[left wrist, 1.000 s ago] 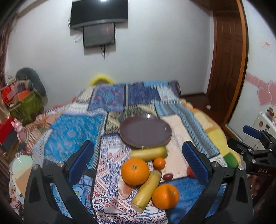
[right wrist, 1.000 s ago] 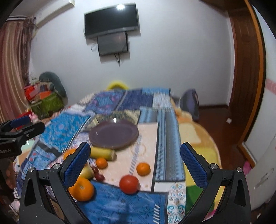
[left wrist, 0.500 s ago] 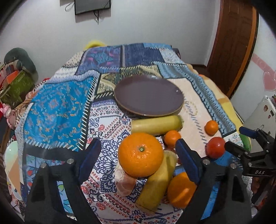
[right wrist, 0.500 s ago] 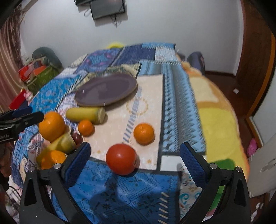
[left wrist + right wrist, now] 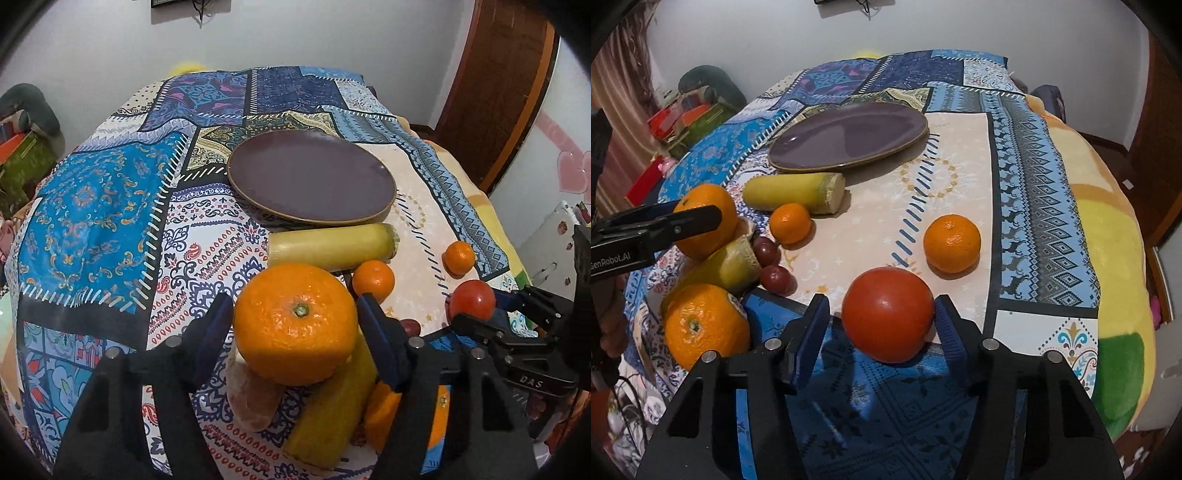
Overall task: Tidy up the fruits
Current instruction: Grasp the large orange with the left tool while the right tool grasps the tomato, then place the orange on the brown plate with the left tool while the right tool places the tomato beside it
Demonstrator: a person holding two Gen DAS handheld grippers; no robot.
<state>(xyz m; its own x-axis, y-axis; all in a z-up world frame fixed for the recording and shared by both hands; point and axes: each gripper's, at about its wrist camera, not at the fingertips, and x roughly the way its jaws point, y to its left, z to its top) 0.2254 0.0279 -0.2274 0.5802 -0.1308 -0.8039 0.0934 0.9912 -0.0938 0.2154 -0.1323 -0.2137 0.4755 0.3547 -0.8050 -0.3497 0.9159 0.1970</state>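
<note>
Fruits lie bunched at the near edge of the bed's patchwork spread (image 5: 92, 206), all of them off the plum-coloured plate (image 5: 310, 177), which sits bare further in. Left gripper (image 5: 295, 310): jaws have just been closing and now meet both flanks of the big orange (image 5: 295, 325), stem end facing up. That orange sits on top of a small heap, resting on a yellow cob-like piece (image 5: 332, 417) and a pale peeled lump (image 5: 251, 402); a second big orange (image 5: 701, 325) is wedged low beside them. Between heap and plate a second yellow cob-like piece (image 5: 328, 245) lies crosswise, touching the plate's near rim, with a small orange (image 5: 373, 280) just beside its cut end. Two dark red small fruits (image 5: 766, 249) sit close by the heap (grapes or plums, cannot tell). Right gripper (image 5: 882, 306): jaws have also just been closing, and the tomato (image 5: 888, 314) stands between them on the spread; the right pad is at its skin, the left pad shows a sliver of cloth before it, so they stand apart rather than clamped. Another small orange (image 5: 952, 243) sits alone just beyond the tomato, on the line toward the plate. Both grippers work near each other, each one's fingers showing at the edge of the other's view. Off the bed: a brown door (image 5: 498, 92) at right, bright clutter (image 5: 687, 118) at left.
</note>
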